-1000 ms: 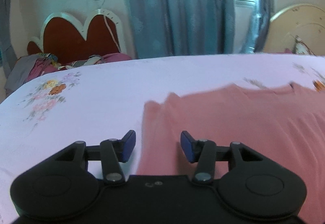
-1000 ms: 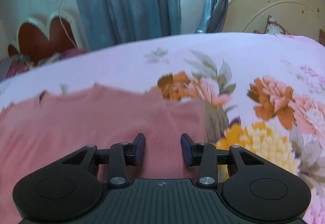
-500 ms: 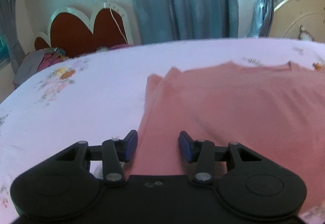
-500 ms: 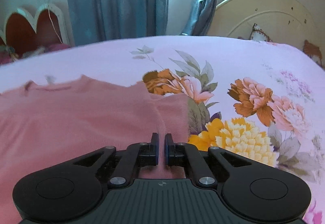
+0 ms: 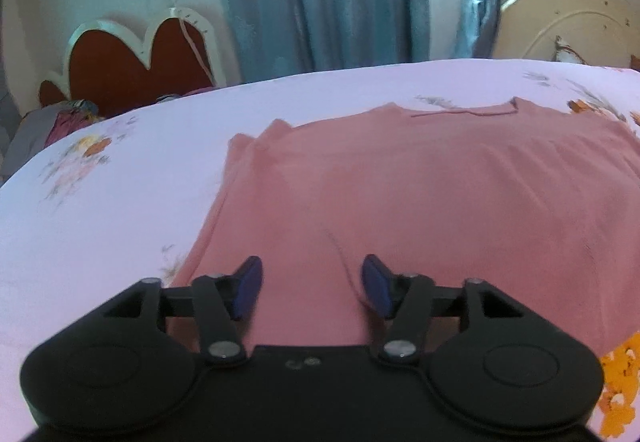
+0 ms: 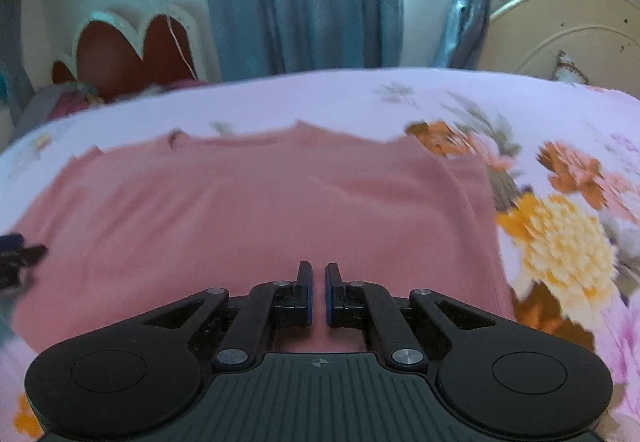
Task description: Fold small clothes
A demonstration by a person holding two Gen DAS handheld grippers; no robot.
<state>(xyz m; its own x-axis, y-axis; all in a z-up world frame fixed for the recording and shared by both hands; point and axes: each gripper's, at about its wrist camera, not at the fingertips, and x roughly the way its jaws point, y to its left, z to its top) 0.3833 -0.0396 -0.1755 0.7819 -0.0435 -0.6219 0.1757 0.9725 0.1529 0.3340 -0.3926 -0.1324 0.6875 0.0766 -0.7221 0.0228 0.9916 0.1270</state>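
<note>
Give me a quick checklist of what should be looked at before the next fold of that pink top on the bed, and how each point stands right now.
1. Pink top lies spread flat on the flowered bedsheet: ok, only slight ripples.
2. Left gripper has hold of the near hem: not ok; its jaws are opening, with the cloth lying under them, not pinched.
3. Right gripper is closed: ok. Whether cloth is caught between its pads: cannot tell.
4. Sleeve at the top's left edge is tucked in: cannot tell; it looks bunched in layers.
5. Room on the sheet beyond the collar to fold toward: ok.
6. Picture sharp enough to judge the right edge: not ok, the right wrist view is blurred.
</note>
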